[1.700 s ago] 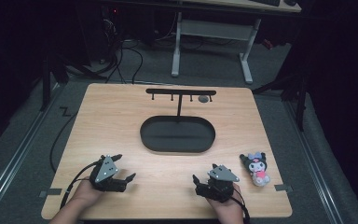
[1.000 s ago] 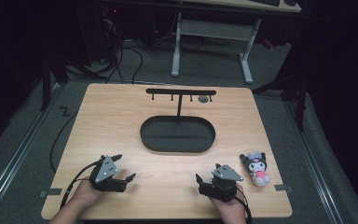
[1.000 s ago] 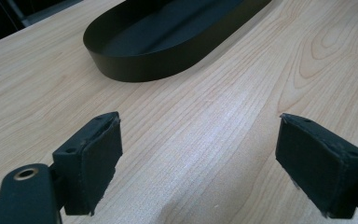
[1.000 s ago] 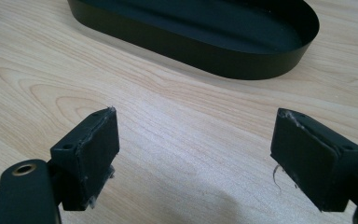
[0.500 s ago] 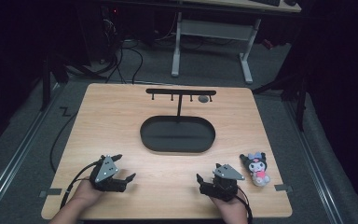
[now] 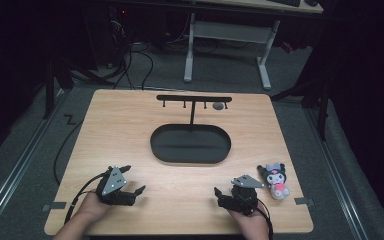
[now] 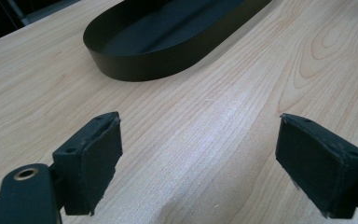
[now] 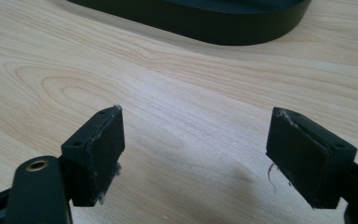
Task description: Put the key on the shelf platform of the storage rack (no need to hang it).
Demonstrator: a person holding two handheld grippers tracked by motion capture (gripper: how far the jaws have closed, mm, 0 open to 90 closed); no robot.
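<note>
High view. Both grippers rest low at the near edge of the table [image 6: 130, 125], each in a hand. The left gripper [image 6: 133, 193] has its jaws spread with nothing between them. The right gripper [image 6: 222, 196] also stands open and empty; its jaws have just been closing a little, on nothing. The plush [image 6: 275, 181], a small dark-headed toy with a pink front, lies on the table just right of the right gripper, apart from it and untouched. The tray [image 6: 190, 144], a black oval dish, sits mid-table, well apart from the toy. Behind it stands a rack [image 6: 194, 99], a black T-bar with small pegs; a dark round item hangs or sits near its right end, too small to identify.

Left gripper view. The pads [image 7: 89, 158] are wide apart over bare wood. The tray [image 7: 140, 65] lies ahead; the part of its floor visible here holds nothing.

Right gripper view. The pads [image 8: 95, 149] are spread, somewhat frayed at the edges, with bare wood between. The tray wall [image 8: 214, 25] crosses the top.

Assessment. Work appears not yet begun: the toy is not grasped and the tray looks empty. Reach, grasp and placement all remain, if the toy is indeed the object.
</note>
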